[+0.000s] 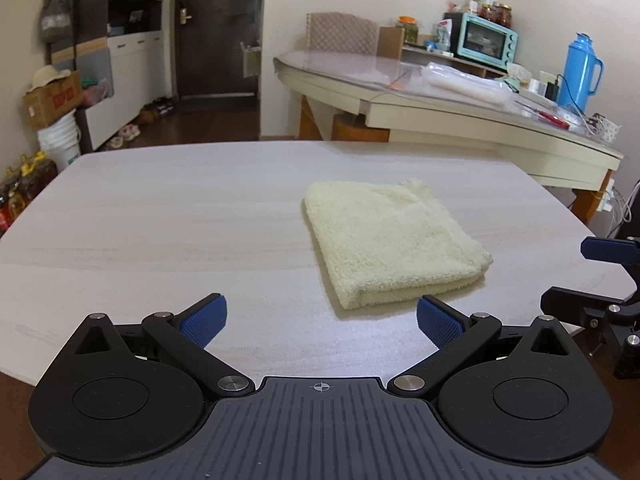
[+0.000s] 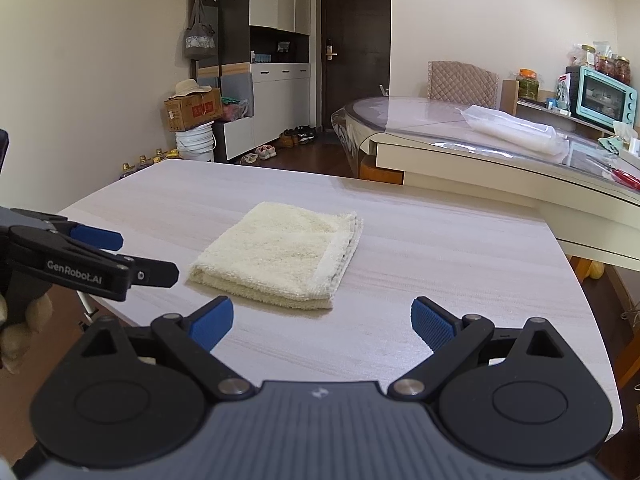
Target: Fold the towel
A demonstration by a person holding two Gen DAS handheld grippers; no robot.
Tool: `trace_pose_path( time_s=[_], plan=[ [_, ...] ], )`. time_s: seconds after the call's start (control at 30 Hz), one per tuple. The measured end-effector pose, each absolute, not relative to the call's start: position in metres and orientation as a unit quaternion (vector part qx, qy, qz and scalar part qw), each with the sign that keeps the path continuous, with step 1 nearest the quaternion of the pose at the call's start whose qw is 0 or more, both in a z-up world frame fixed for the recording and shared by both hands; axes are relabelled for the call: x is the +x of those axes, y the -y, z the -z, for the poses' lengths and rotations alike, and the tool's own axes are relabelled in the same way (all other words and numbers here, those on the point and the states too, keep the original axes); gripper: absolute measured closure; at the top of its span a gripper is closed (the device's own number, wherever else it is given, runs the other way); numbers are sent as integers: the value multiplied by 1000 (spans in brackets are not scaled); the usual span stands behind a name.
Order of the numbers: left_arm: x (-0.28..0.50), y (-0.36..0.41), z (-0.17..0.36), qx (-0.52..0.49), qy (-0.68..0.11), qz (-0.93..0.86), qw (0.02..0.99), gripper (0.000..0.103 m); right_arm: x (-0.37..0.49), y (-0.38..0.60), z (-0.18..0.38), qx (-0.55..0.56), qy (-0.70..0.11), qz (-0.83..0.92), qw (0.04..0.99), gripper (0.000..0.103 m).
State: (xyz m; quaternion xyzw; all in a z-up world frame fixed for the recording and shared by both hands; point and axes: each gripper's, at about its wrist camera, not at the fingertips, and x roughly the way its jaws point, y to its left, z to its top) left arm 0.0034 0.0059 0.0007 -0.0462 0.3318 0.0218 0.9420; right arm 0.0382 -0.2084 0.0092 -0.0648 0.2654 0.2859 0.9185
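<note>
The pale yellow terry towel point(image 1: 390, 240) lies in a compact, layered square near the middle of the light wood-grain table point(image 1: 160, 220). The left gripper point(image 1: 322, 322) and right gripper point(image 2: 322, 322) hover nearside, fingers spread, empty. Folding looks essentially done.

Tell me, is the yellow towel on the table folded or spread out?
Folded. The towel lies as a compact square on the table, with stacked layers showing along its near edge.
</note>
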Motion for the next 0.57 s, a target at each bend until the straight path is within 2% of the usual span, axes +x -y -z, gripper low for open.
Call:
trace_pose_path(
  time_s=[0.57],
  plan=[
    [4,2,1,-36,-326,-6,945,0,38,206,-7,-62,-268,-289,917,6]
  ],
)
